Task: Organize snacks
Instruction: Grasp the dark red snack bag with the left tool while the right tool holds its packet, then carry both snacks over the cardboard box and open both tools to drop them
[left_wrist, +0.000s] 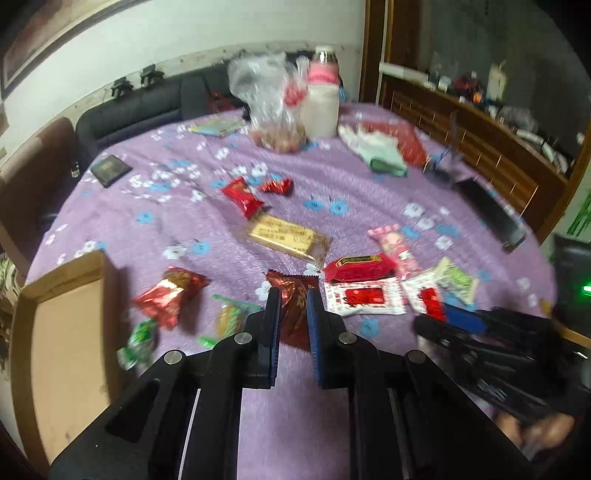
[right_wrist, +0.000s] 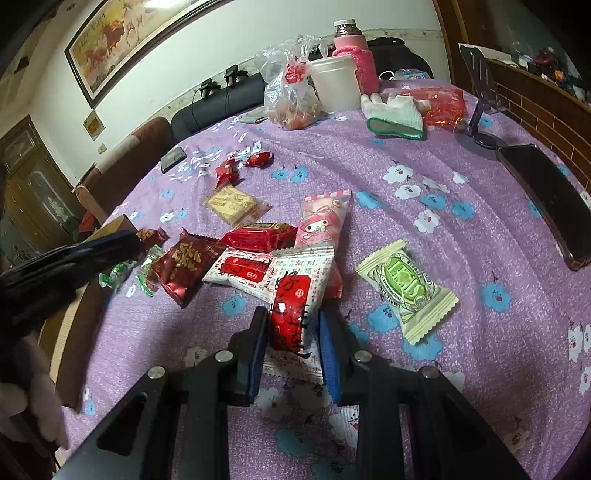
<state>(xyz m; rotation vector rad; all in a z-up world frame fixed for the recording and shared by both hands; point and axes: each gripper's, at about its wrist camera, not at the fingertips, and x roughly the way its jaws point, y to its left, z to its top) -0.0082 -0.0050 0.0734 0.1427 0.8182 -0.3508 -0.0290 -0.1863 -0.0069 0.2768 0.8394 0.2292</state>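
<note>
Snack packets lie scattered on a purple flowered tablecloth. My left gripper stands open above a dark red packet, its jaws either side of it without holding it. My right gripper is open around a white-and-red packet, apart from it on both sides. Near it lie a second white-and-red packet, a green-white packet, a pink packet, a red bar and a dark red packet. A cardboard box sits at the left edge.
A gold cracker pack, red candies and green candies lie mid-table. A plastic bag, white tub, pink bottle, glove, phone stand and phone stand at the back and right.
</note>
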